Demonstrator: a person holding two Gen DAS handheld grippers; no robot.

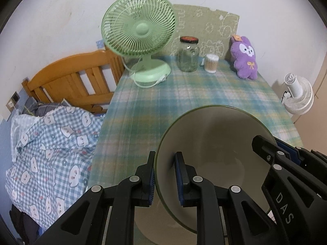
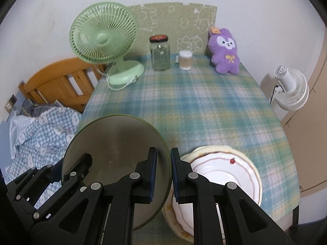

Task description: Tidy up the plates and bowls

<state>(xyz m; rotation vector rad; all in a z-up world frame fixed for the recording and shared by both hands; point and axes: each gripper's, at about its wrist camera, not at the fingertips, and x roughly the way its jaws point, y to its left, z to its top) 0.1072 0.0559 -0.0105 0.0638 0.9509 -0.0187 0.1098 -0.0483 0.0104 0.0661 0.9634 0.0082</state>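
A grey-beige bowl with a green rim (image 1: 214,143) hangs tilted over the near part of the plaid-covered table (image 1: 184,94), held from both sides. My left gripper (image 1: 165,159) is shut on its left rim, one pad inside and one outside. My right gripper (image 1: 263,143) clamps the opposite rim. In the right wrist view the same bowl (image 2: 116,140) sits left of centre, with my right gripper (image 2: 163,153) shut on its right edge and my left gripper (image 2: 81,159) on the far-left edge. A stack of white plates with red wavy lines (image 2: 255,175) lies on the table just right of the bowl.
Along the table's back stand a green desk fan (image 2: 102,40), a glass jar with a dark lid (image 2: 160,55), a cup of cotton swabs (image 2: 185,60) and a purple plush toy (image 2: 224,51). A bed with checked bedding (image 1: 51,143) lies left; a white fan (image 2: 290,89) stands right.
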